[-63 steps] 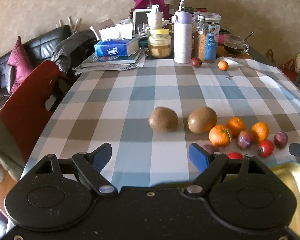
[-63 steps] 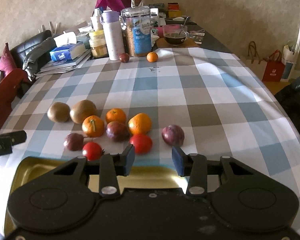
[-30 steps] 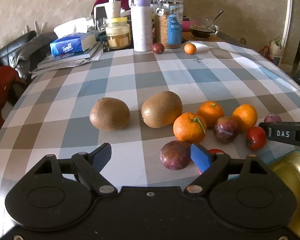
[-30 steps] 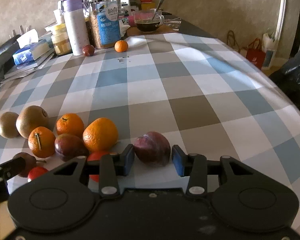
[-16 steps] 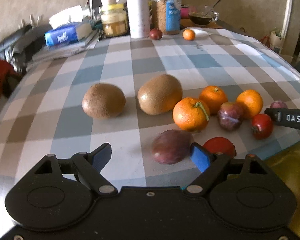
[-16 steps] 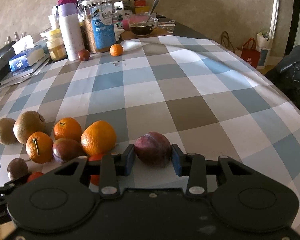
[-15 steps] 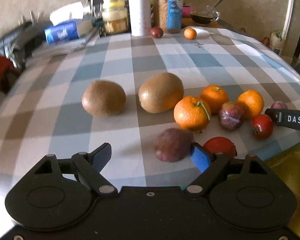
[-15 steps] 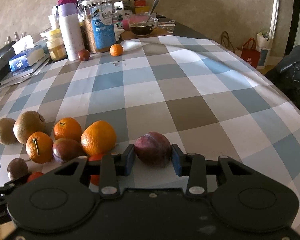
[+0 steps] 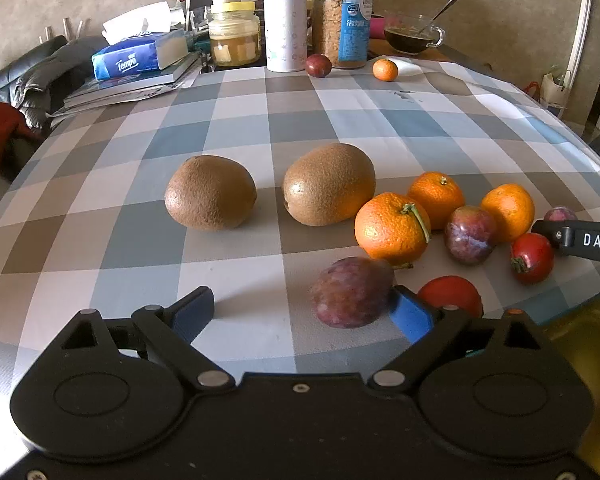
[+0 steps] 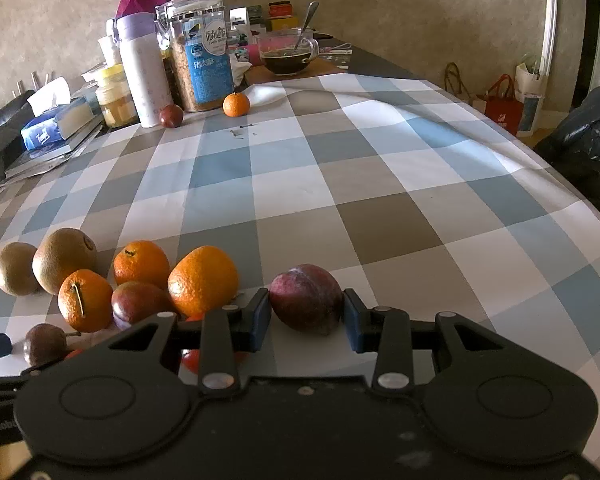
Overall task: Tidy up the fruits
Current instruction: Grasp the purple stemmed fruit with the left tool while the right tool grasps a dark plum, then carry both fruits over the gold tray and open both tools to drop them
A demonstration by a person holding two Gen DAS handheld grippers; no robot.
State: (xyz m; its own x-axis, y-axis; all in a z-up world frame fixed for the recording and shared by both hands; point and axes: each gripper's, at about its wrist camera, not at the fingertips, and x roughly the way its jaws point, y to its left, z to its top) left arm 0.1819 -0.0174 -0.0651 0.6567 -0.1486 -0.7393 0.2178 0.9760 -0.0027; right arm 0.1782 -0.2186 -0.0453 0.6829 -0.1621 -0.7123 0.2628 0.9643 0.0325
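On the checked tablecloth lie two kiwis, three oranges, plums and red tomatoes. My left gripper is open and low over the cloth. A purple plum lies between its blue pads, against the right one. My right gripper is shut on another plum, which rests on the cloth with a pad against each side. In the right wrist view the left gripper's plum shows at the lower left.
A gold tin tray sits at the near right edge. At the far end stand a white flask, a cereal jar, a honey jar, tissues on books, a glass bowl, a small plum and a mandarin.
My right gripper's pads have closed in onto the plum between them. The left gripper has crept forward, so its plum now sits further in between the pads.
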